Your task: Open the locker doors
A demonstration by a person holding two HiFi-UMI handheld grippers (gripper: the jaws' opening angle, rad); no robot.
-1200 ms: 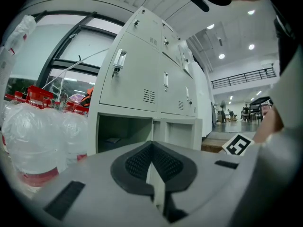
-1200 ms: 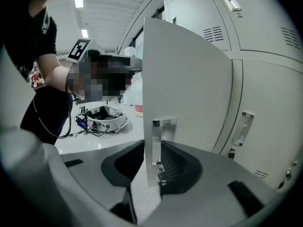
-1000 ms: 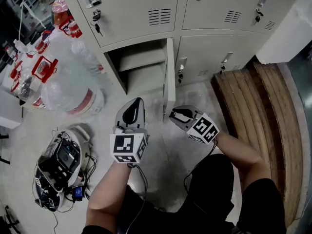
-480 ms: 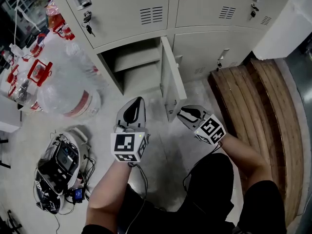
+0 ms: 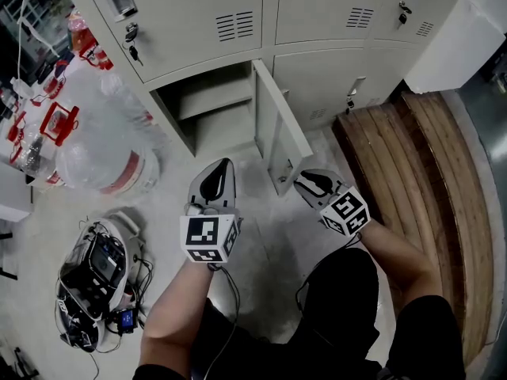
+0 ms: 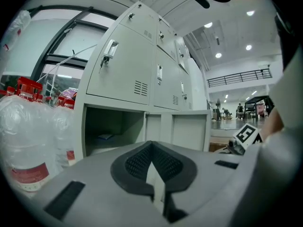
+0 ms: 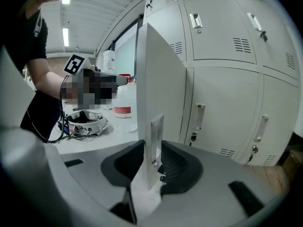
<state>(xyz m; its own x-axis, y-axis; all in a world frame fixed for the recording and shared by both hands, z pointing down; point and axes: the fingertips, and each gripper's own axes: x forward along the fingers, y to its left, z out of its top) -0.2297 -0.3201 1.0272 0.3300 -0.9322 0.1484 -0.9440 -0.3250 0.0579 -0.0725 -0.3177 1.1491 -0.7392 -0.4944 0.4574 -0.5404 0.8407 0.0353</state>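
The lower left locker (image 5: 210, 109) stands open, with a shelf inside it. Its beige door (image 5: 281, 129) is swung out toward me. My right gripper (image 5: 301, 182) is shut on the door's free edge at the metal handle plate (image 7: 156, 141). In the right gripper view the door (image 7: 158, 79) runs upright between the two dark pads (image 7: 176, 167). My left gripper (image 5: 219, 167) hovers above the floor in front of the open compartment (image 6: 111, 129), shut and holding nothing.
Closed lockers (image 5: 333, 77) continue right of the open one and above it; keys (image 5: 131, 34) hang in an upper lock. Wrapped water bottles (image 5: 103, 145) lie at the left, a headset with cables (image 5: 95, 267) lower left, and wooden boards (image 5: 412, 165) at the right.
The door has swung further out from the locker, and my right gripper has moved right and toward me with it. The left gripper has stayed in place.
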